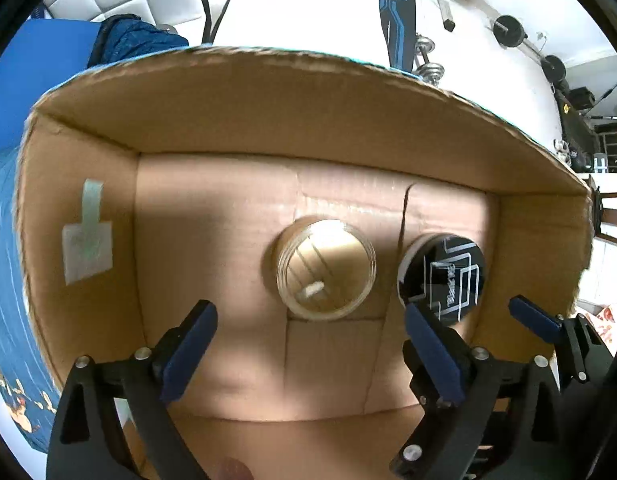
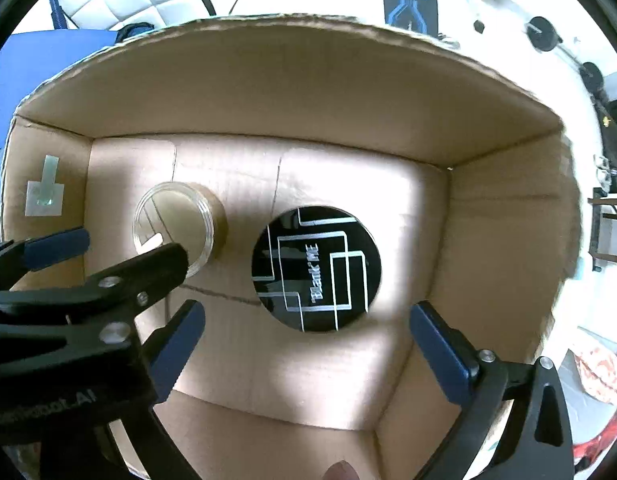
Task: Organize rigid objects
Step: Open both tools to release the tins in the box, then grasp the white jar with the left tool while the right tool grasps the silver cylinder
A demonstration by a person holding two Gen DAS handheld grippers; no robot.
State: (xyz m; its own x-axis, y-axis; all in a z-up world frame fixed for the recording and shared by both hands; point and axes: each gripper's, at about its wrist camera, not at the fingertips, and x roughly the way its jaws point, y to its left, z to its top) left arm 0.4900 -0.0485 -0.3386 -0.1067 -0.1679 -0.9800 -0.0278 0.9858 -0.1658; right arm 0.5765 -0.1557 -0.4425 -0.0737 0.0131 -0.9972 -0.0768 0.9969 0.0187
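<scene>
An open cardboard box (image 1: 212,120) (image 2: 268,80) holds two round containers on its floor. A clear, lidless jar (image 1: 326,268) (image 2: 176,226) stands upright left of a round black case (image 1: 442,276) (image 2: 316,270) printed with white lines and lettering. My left gripper (image 1: 308,344) is open and empty, hovering above the box floor just short of the jar; it also shows in the right wrist view (image 2: 120,248), with one finger in front of the jar. My right gripper (image 2: 308,344) is open and empty, just short of the black case; one of its fingers (image 1: 534,320) shows in the left wrist view.
A white label with tape (image 1: 86,248) (image 2: 44,196) sticks to the box's left inner wall. A blue patterned cloth (image 1: 4,280) lies outside the box at left. A white padded wall, a dark bench and weights (image 1: 508,30) stand beyond the box.
</scene>
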